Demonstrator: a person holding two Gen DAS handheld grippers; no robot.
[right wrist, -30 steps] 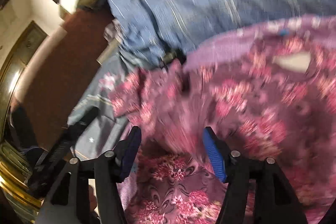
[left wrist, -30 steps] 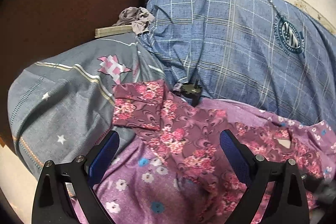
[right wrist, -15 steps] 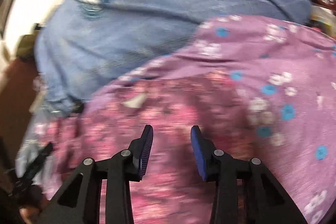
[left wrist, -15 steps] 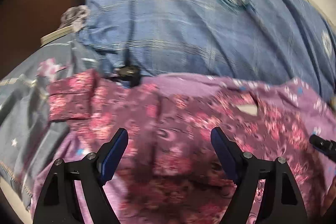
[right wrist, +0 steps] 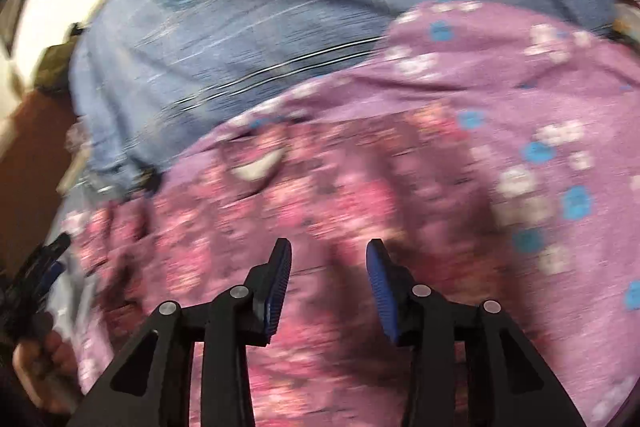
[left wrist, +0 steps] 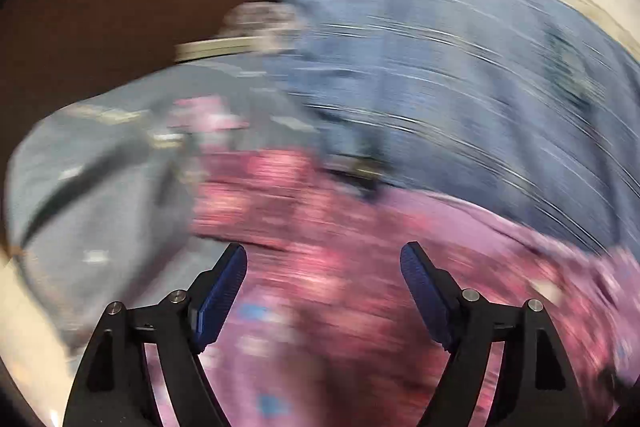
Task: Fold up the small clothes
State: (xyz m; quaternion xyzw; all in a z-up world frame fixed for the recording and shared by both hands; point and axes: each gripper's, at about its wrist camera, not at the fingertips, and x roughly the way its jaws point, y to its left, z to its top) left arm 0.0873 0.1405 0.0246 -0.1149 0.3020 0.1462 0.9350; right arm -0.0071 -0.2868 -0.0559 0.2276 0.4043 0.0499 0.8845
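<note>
Both views are smeared with blur, so we read what we can. Our left gripper (left wrist: pixel 322 267) hangs over the dark pink floral garment (left wrist: pixel 340 267), its blue-padded fingers (left wrist: pixel 222 291) spread wide with nothing between them but the cloth lying below. Whether they touch the fabric, we cannot tell. The garment lies spread on a lilac sheet with white and blue flowers (right wrist: pixel 540 99), and from the right wrist view we see it (right wrist: pixel 320 195) stretch across the lower left of that sheet, a pale label (right wrist: pixel 258 167) showing near its upper edge. Our right gripper (right wrist: pixel 329 259) sits above the same garment, fingers (right wrist: pixel 280 279) parted by a narrower gap, gripping nothing we can make out. Behind the garment bulges a blue checked duvet (left wrist: pixel 460 87), with a grey star-print pillow (left wrist: pixel 100 187) off to the left. At the left edge of the right wrist view, the left gripper (right wrist: pixel 40 267) shows dark against the grey cloth.
</note>
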